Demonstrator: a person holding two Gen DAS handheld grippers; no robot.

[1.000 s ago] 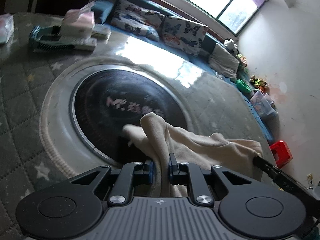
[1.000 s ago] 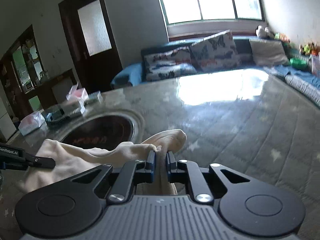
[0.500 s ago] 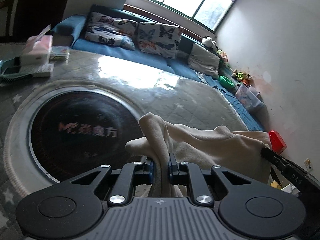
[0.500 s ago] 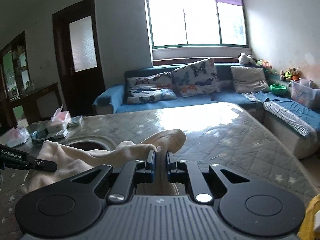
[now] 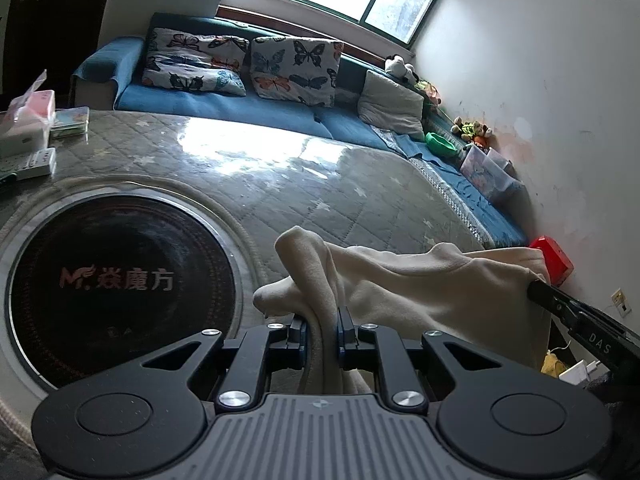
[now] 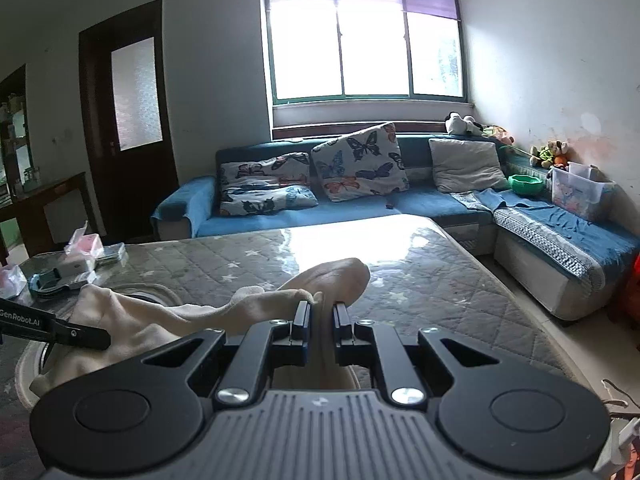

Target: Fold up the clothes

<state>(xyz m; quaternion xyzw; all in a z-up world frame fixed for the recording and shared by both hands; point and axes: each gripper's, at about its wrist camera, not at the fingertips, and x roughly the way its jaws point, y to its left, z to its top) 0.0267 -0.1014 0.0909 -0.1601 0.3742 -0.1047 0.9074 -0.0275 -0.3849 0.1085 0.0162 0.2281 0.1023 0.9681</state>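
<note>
A cream garment [image 5: 420, 292] hangs stretched in the air between my two grippers, above the table. My left gripper [image 5: 322, 330] is shut on one bunched corner of it. My right gripper [image 6: 320, 320] is shut on the other corner [image 6: 336, 280]. The cloth sags between them in the right wrist view [image 6: 152, 320]. The right gripper's tip shows at the right of the left wrist view [image 5: 568, 308]; the left gripper's tip shows at the left of the right wrist view [image 6: 60, 330].
The table [image 5: 320, 196] has a grey quilted cover with stars and a dark round inset [image 5: 120, 280]. Tissue boxes and small items [image 5: 28, 128] sit at its far left. A blue sofa [image 6: 360, 208] with cushions runs behind. A red stool [image 5: 552, 260] stands by the wall.
Both grippers have risen with the garment and tilted up, so the views now take in more of the sofa and window. The garment is lifted off the table.
</note>
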